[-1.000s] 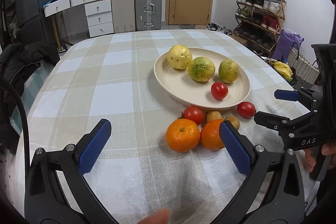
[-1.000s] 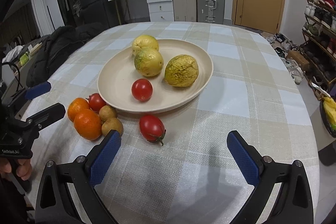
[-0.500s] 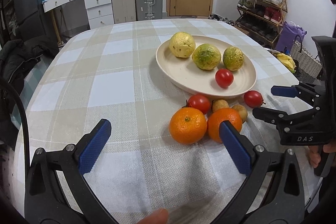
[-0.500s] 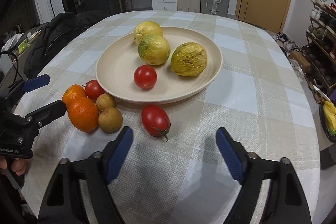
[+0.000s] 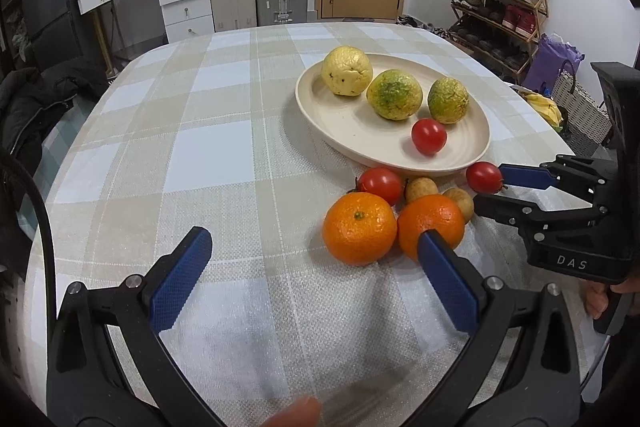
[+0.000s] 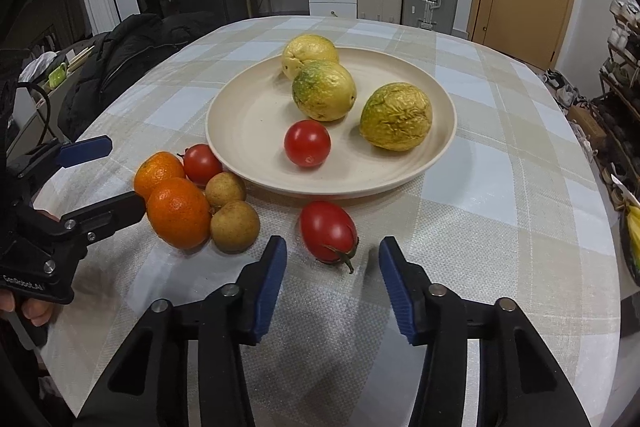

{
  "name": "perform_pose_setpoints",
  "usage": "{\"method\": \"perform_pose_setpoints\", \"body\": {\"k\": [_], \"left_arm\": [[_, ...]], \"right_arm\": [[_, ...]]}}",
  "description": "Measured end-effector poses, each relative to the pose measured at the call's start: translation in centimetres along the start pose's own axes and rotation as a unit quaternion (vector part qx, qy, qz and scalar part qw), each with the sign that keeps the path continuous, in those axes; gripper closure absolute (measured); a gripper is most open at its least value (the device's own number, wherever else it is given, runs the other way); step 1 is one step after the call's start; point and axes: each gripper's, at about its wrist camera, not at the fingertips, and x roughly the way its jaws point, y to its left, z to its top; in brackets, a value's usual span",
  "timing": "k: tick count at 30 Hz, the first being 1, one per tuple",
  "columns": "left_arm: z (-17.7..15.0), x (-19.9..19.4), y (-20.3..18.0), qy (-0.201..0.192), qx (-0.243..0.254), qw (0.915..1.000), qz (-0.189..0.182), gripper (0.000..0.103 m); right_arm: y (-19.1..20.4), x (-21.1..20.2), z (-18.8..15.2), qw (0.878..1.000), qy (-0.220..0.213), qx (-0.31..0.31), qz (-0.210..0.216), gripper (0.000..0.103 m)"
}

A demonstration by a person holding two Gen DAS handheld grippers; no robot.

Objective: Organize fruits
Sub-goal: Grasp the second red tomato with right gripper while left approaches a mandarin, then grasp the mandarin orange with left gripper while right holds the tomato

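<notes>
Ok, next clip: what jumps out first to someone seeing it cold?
The cream plate mid-table, holding three wrinkled yellow-green fruits and one red tomato. Beside its near rim sits a loose cluster of two oranges, two small brown fruits and a tomato. Closest, the right gripper is open, its fingers flanking a lone tomato on the checked cloth.

Tablecloth (image 6: 480, 187): woven cloth, coarse visible weave, matt, checked beige, white and pale blue. Plate (image 6: 240, 115): smooth cream ware, faint satin sheen; the three yellow-green fruits (image 6: 396, 117) on it have wrinkled, dull skin, while the tomatoes (image 6: 328, 231) are smooth and glossy and the oranges (image 5: 359, 227) finely pitted with slight shine. Right gripper (image 6: 333, 283) and left gripper (image 5: 316, 267): matt black plastic bodies, blue textured pads (image 6: 270, 283), bright metal pins.
</notes>
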Motion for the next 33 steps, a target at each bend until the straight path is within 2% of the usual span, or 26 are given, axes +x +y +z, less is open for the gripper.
{"method": "perform_pose_setpoints", "body": {"k": [7,22,25,33], "left_arm": [[0.0,-0.1,0.0,-0.001,-0.002,1.0,0.002,0.0],[0.0,0.0,0.7,-0.001,-0.012,0.9998,0.014,0.0],[0.0,0.4,0.8,0.006,-0.013,0.9995,0.029,0.0],[-0.2,1.1,0.7,0.018,-0.009,0.9997,0.013,0.001]], "right_arm": [[-0.1,0.0,0.1,1.0,-0.006,0.01,0.005,0.074],[-0.7,-1.7,-0.1,0.999,-0.03,0.019,0.017,0.075],[-0.8,-1.9,-0.2,0.999,-0.032,0.021,0.018,0.075],[-0.9,-2.2,-0.2,0.999,-0.035,0.022,0.02,0.075]]}}
